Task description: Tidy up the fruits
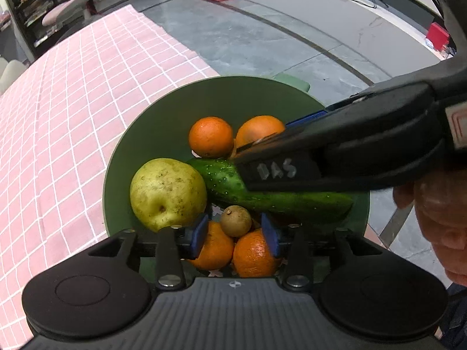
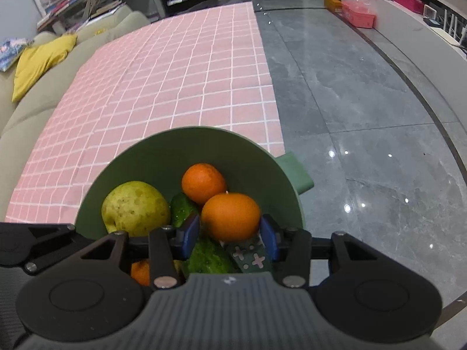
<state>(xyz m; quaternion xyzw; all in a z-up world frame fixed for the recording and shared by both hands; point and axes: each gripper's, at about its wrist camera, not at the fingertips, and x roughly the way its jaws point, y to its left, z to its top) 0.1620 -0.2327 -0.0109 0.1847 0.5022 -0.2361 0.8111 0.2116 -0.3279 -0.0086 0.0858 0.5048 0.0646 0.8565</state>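
Scene: a green bowl (image 1: 140, 134) holding mixed produce stands at the edge of a counter under a pink checked cloth (image 1: 73, 102), in the lower middle of both views.
Left tongs (image 1: 235, 234): spread, low in the left wrist view; a small brown fruit (image 1: 235, 221) sits between the blue pads (image 1: 200, 232) without visible pressure on it, with two oranges just below.
Right tongs (image 2: 229, 234): spread, straddling an orange (image 2: 230, 215) near the bowl's right wall; the pads look close to its sides, but I see no firm squeeze.
Cucumber (image 1: 262, 195): long axis runs from the bowl's centre towards the lower right in the left wrist view, one rounded end beside the pear (image 1: 167, 189), its middle crossed by the right tool's black body.
Handling, cucumber: likely stiff, fairly heavy and wet-looking, so slippery; best taken across the middle to stop it tipping.
Handling, oranges: firm, round, apt to roll; grip across the widest part.
Handling, pear: probably heaviest and bruisable; it looks wide for the pads.
Handling, brown fruit: light and small, an easy pinch.
Another orange (image 2: 203, 183): at the back, touching the straddled one.
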